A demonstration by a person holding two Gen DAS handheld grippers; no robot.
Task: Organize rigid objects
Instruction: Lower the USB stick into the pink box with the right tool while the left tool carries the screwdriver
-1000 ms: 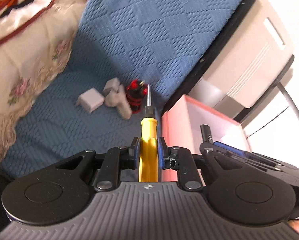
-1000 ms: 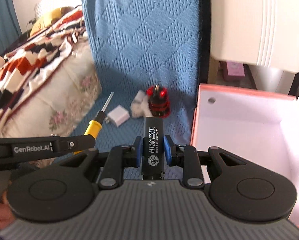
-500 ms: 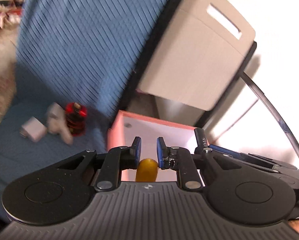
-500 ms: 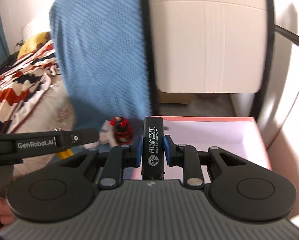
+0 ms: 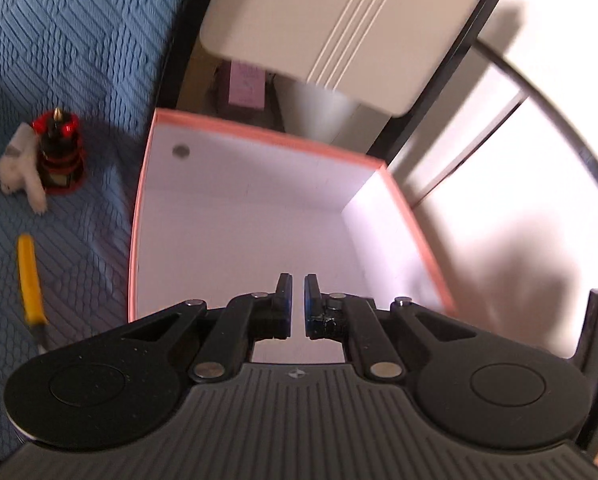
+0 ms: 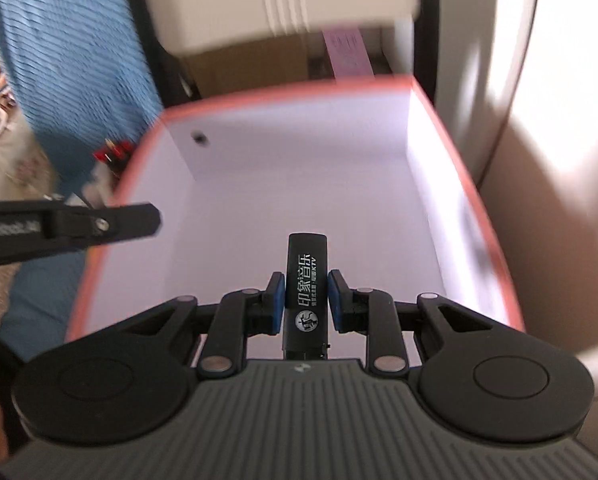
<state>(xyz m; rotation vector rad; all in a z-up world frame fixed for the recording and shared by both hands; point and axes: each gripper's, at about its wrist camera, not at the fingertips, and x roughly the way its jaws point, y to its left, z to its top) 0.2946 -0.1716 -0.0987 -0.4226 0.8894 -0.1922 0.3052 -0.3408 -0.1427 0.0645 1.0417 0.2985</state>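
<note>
Right gripper (image 6: 306, 300) pinches a black lighter (image 6: 306, 280) above the pink-rimmed box (image 6: 283, 92), ready to drop it in. Left gripper (image 5: 295, 300) hangs shut and empty; the yellow screwdriver (image 5: 30, 280) lies on the blue bedspread (image 5: 67, 40) beside the box's left edge.

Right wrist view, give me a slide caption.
Right gripper holds a black lighter over the pink-rimmed box.
</note>
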